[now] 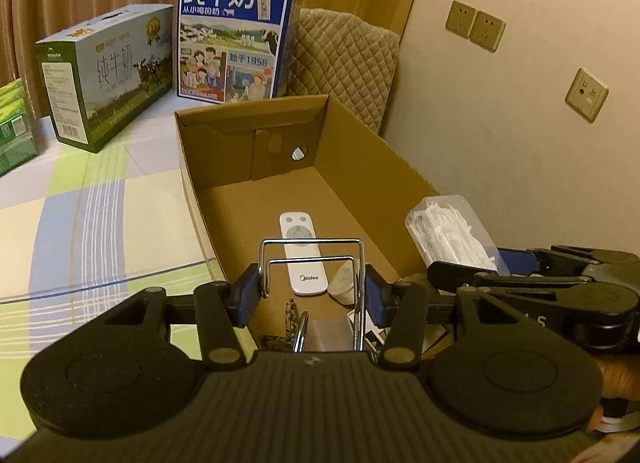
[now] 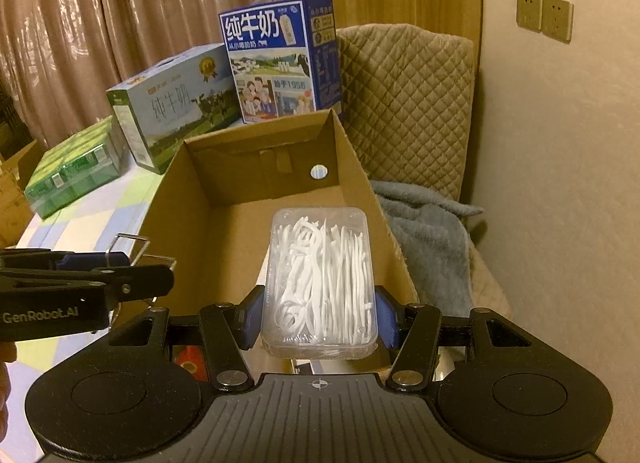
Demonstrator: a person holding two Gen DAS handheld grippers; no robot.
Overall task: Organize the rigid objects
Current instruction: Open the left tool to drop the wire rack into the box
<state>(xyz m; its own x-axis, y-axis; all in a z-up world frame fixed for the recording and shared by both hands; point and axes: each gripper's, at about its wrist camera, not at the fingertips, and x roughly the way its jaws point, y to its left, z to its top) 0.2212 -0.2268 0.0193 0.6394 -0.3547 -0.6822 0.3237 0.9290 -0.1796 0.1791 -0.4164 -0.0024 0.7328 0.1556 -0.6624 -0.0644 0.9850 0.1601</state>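
- Clear plastic box of white floss picks (image 2: 320, 283) pinched between jaws of right gripper (image 2: 320, 317), above open cardboard box (image 2: 360, 167)
- Bent wire rack (image 1: 312, 263) clamped in jaws of left gripper (image 1: 312, 295), over same box
- White remote (image 1: 301, 253) lying on box floor
- Milk cartons (image 1: 236, 35) behind, on checked bedsheet (image 1: 100, 203)

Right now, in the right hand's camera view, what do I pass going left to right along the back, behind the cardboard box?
Green pack → pale green milk carton → blue milk carton → quilted cushion → wall sockets.
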